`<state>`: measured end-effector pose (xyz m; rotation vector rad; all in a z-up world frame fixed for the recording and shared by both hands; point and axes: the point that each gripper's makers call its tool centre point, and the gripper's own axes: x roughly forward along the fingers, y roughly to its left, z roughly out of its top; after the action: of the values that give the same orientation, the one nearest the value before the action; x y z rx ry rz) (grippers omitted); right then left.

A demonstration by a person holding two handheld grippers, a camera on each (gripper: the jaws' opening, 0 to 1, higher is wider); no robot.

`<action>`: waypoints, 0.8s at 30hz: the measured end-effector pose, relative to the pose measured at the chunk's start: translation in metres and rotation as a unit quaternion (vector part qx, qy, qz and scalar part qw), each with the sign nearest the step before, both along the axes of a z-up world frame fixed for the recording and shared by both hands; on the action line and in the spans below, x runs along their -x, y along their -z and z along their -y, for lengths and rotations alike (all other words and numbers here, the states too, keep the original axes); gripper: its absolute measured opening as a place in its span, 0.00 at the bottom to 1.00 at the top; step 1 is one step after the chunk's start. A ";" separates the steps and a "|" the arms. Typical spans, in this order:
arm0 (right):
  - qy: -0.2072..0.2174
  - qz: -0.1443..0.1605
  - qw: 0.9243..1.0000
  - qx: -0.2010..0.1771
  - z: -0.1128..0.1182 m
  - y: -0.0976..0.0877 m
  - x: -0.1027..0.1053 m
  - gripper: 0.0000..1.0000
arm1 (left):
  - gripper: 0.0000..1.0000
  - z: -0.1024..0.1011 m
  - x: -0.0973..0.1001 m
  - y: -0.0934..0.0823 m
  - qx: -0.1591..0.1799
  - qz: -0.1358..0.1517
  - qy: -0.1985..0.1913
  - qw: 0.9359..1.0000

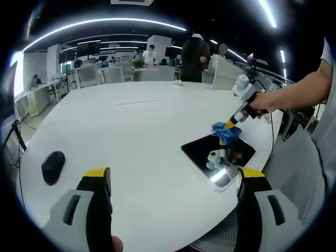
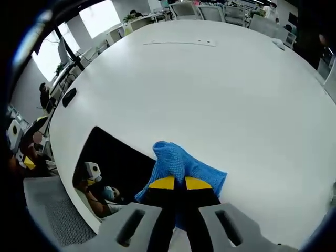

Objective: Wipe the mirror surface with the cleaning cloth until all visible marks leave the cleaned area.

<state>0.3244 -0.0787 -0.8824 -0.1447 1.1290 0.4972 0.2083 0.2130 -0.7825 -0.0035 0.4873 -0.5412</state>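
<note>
Blue cloth (image 2: 181,165) bunched on flat dark mirror (image 2: 118,168).

Left tongs (image 1: 173,181) — jaws spread wide apart, nothing between them, held level and well back from the right tongs. Right tongs (image 1: 229,126) — jaws closed together, angled downward, gripped by the person's hand (image 1: 261,101) with a bare forearm (image 1: 299,89) extending behind them.
</note>
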 end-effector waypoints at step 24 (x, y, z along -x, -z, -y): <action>0.013 0.019 1.000 -0.015 0.072 -0.038 0.023 0.00 | 0.99 0.004 -0.002 0.005 -0.001 0.001 0.010 1.000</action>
<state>0.3018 -0.1504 -0.8447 -0.1131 1.0851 0.4859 0.2105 0.2089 -0.7880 0.0034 0.4856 -0.5613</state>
